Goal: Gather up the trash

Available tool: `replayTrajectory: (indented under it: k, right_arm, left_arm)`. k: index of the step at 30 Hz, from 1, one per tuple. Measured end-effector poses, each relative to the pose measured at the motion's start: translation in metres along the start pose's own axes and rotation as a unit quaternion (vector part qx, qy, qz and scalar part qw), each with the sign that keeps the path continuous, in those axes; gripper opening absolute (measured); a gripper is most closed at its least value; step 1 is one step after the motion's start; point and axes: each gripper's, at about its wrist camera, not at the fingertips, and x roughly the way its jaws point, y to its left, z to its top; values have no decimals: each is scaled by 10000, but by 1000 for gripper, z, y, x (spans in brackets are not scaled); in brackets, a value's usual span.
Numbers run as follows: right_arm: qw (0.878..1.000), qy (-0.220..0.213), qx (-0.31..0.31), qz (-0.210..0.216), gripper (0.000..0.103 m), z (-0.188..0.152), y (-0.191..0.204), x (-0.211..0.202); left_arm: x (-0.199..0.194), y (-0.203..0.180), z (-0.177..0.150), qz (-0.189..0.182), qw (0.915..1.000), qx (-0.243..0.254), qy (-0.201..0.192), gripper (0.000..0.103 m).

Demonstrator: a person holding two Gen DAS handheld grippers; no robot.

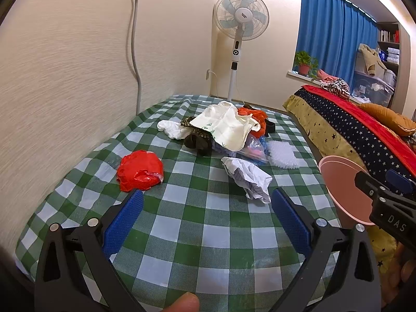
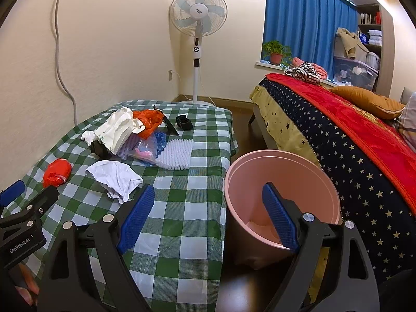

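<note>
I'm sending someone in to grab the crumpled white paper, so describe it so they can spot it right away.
Start at the green checked table along the wall, with the pink bin at its side. The crumpled white paper lies alone on the cloth, nearer the front than the big pile. It sits between a red wad and the bin, and unlike the pile's white bag it is creased with faint lines.

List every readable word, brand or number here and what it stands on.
"GenRobot.AI": left tool body, seen from the right wrist.
"DAS", cut off: right tool body, seen from the left wrist.
Fan hub brand: too small to read.
Shelf books and packs: blurred.
</note>
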Motion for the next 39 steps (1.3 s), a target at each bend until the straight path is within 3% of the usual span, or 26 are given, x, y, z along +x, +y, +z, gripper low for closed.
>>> replayTrajectory:
  k: [39]
  right_arm:
    - [10000, -4, -15, -3, 83, 0, 0, 0]
  left_arm:
    - [-1, -1, 0, -16, 10000, -6, -18, 95]
